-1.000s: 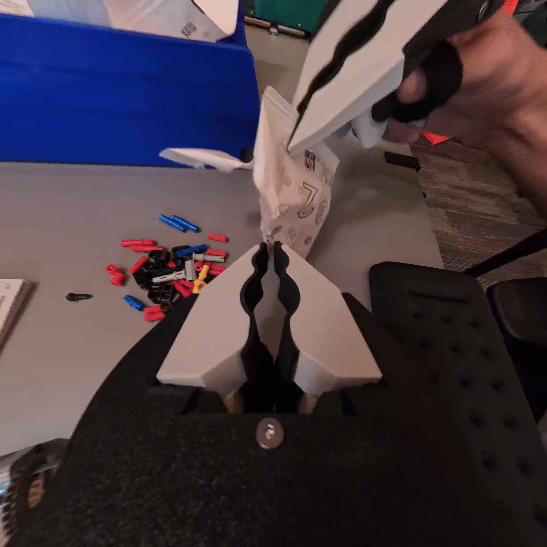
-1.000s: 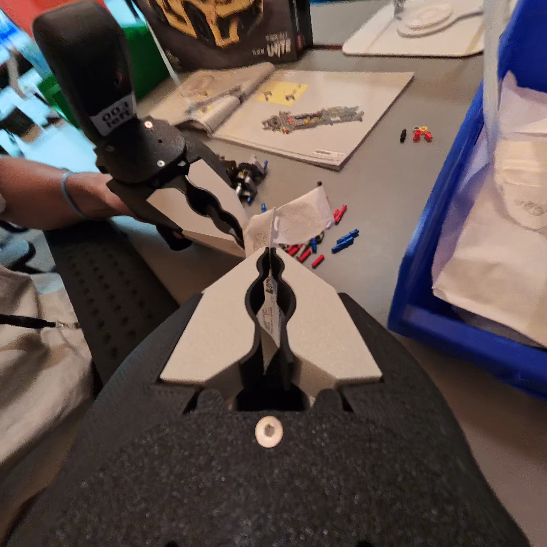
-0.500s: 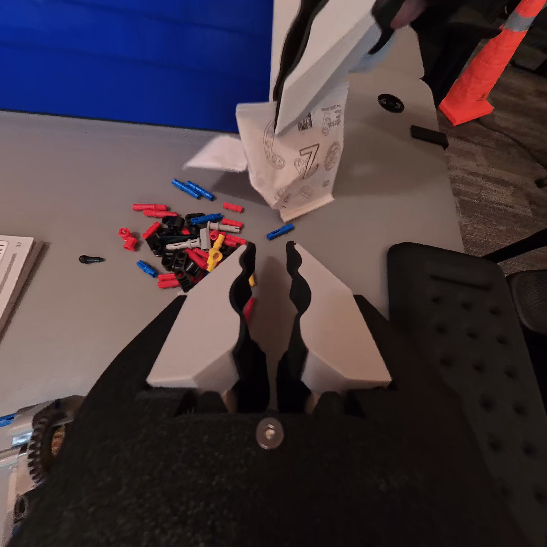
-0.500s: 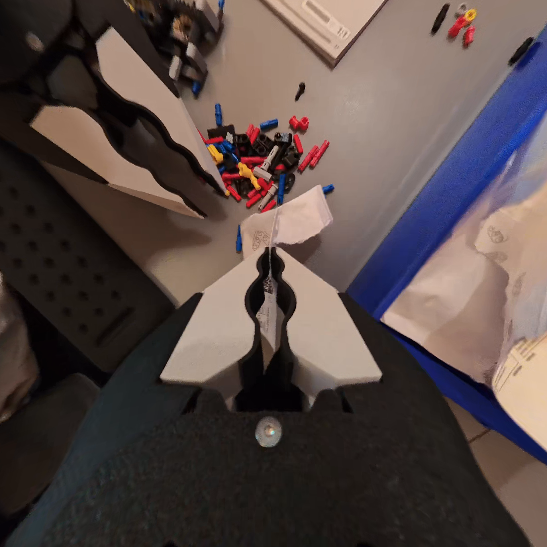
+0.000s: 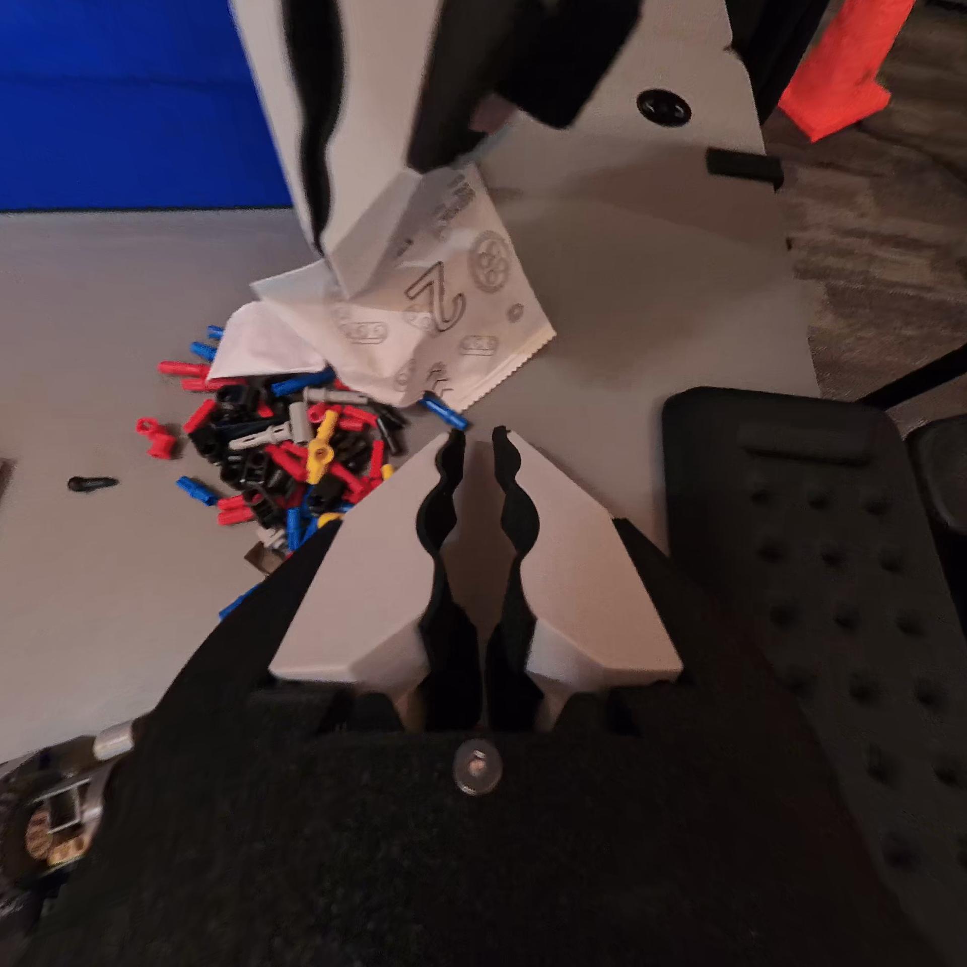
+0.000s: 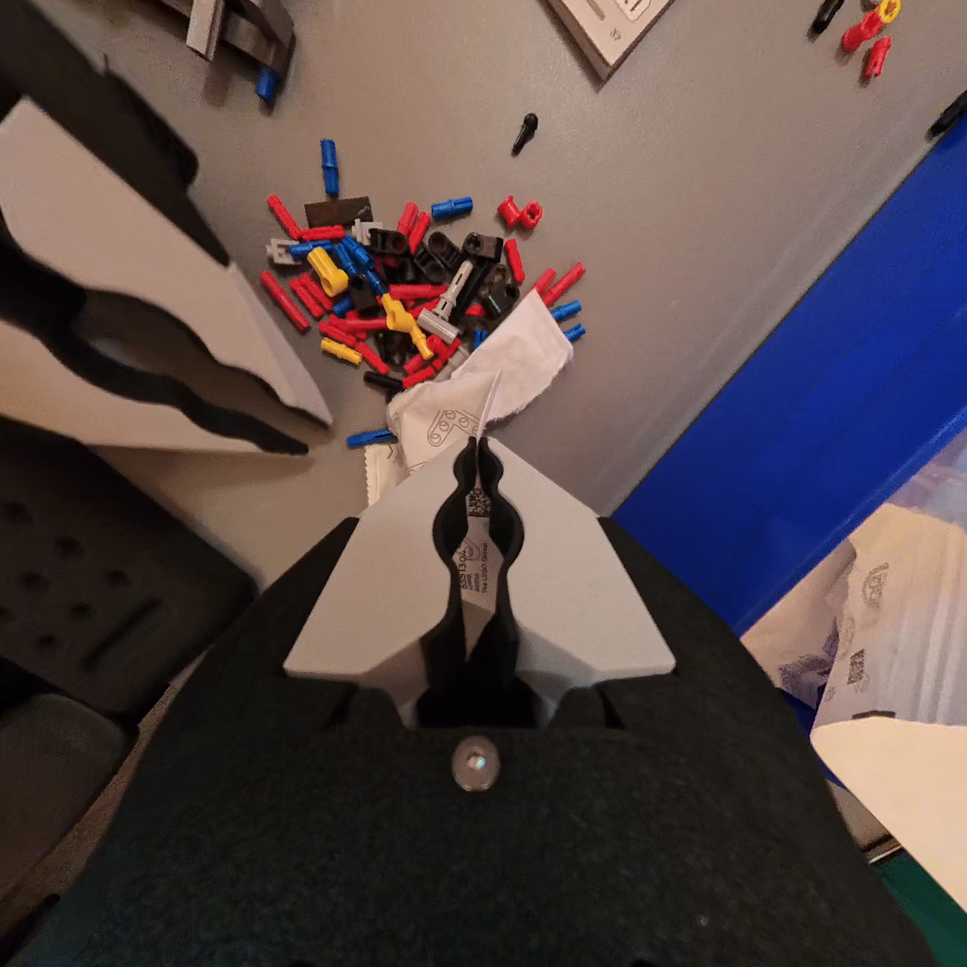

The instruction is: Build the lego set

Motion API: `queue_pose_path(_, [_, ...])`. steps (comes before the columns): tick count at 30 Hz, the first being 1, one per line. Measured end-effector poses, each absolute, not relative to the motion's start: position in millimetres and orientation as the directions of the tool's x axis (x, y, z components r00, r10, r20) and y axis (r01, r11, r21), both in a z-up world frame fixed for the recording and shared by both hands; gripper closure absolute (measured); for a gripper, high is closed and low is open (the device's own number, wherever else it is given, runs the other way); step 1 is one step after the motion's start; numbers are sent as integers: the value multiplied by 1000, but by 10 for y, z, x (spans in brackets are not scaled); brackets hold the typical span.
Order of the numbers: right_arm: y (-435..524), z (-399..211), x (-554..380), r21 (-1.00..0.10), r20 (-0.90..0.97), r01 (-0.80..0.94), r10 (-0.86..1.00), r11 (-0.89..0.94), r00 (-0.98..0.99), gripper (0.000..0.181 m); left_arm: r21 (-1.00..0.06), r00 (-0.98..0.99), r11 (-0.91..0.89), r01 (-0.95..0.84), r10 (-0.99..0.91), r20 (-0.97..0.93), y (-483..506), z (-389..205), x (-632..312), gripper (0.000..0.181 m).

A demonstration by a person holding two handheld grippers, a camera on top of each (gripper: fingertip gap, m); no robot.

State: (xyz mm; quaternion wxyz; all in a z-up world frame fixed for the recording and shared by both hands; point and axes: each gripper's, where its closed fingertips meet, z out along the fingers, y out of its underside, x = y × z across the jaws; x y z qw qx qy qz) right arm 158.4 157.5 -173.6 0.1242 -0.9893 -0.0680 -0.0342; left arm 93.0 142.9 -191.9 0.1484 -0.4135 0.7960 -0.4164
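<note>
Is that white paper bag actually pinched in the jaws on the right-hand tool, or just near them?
Touching. The right wrist view shows the right gripper with its jaws closed on the white paper bag, a strip of which runs down between them.

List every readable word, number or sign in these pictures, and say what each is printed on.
I do not quote writing; here is what bears it.
White paper bag, pinched in the right gripper: a large outlined character, outlined part drawings, small print lines, a code patch.
Booklet corner, top of the right wrist view: small marks, too small to read.
Paper bags in the blue bin: faint print, blurred.
Loose pieces: no writing visible.
</note>
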Motion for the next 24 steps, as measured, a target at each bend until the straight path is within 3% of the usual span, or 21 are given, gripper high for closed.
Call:
queue_pose_path(4, [1584, -1724, 1609, -239, 84, 102, 84, -966, 993, 181, -759, -628, 447, -473, -775, -65, 1331, -1996, 928, 168])
queue_pose_path(9, [1603, -1675, 1683, -300, 3, -94, -100, -949, 995, 181, -711, -556, 610, -348, -745, -367, 1271, -1916, 1016, 150])
queue_pose_path(15, [1583, -1596, 1637, -385, -147, -307, -271, -870, 951, 181, -546, -462, 811, -211, -575, -676, 1286, -1858, 1098, 139])
queue_pose_path(21, [1553, -1456, 1604, -463, -421, -563, -390, -684, 819, 181, -442, -381, 879, -180, -477, -792, 1314, -1818, 1142, 133])
queue_pose_path(24, [1478, -1431, 1636, -470, -543, -680, -423, -563, 726, 181, -428, -346, 880, -206, -475, -809, 1395, -1789, 1152, 139])
